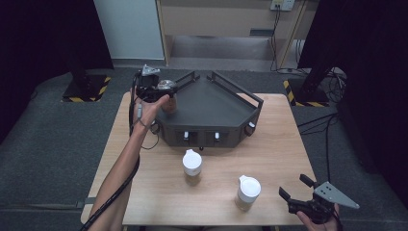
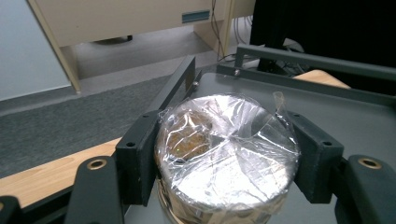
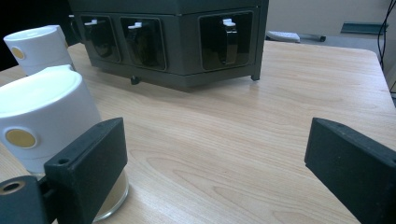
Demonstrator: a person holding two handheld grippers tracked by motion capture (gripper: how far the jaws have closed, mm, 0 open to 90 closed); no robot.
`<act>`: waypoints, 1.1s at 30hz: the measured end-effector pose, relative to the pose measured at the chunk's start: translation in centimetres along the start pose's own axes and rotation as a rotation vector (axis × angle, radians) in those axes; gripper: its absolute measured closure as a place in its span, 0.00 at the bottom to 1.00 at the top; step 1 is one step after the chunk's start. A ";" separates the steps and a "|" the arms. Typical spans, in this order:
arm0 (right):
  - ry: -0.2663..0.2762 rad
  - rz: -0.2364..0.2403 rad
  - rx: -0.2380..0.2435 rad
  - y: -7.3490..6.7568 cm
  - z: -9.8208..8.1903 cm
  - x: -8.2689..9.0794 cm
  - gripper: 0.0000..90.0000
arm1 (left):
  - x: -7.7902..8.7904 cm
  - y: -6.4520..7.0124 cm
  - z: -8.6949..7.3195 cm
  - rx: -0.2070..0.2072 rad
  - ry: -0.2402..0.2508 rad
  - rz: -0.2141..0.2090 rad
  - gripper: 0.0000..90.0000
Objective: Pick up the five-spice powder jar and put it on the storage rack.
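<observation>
The wooden table (image 1: 284, 144) carries a dark angular tray (image 1: 211, 103) with a railed rim at its far middle. Over the tray's left corner the left gripper (image 1: 166, 91) is clenched on a jar (image 1: 168, 98), its black jaws pressing the sides just under the top. The jar is round and clear, filled with something brown, and its mouth is sealed with crinkled transparent film (image 2: 229, 149). It looks rigid and probably of moderate weight for its size; the smooth wall may be slippery and the film tears easily, so the sides below the rim are the sensible place to grip. Two white-capped jars (image 1: 192, 166) stand on the near table. At the near right, the right gripper (image 1: 294, 187) stands released, nothing between its jaws.
</observation>
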State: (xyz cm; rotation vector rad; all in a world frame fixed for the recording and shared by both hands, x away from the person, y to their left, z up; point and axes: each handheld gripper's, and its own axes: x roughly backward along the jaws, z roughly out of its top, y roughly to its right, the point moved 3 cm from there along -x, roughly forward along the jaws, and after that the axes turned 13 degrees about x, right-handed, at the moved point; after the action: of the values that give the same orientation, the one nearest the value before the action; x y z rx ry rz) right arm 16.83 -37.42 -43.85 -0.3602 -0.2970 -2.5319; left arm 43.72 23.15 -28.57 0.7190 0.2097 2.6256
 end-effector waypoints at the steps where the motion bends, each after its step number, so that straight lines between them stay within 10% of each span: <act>1: -0.001 0.000 0.000 0.0 0.0 0.0 0.06 | -0.1 -0.1 -0.1 -0.001 -0.005 -0.004 0.37; 28: -0.001 0.007 -0.001 0.0 0.0 0.0 0.06 | -1.7 -1.1 -1.2 0.059 -0.020 -0.006 0.37; 33: 0.000 0.006 -0.001 0.0 0.0 0.0 0.07 | -1.2 -0.9 -0.9 0.085 0.020 -0.012 0.25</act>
State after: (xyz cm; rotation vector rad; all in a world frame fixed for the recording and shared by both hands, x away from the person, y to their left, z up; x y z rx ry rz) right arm 16.86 -37.44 -43.86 -0.3615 -0.2943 -2.5260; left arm 44.46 23.40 -30.12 0.7174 0.3317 2.6268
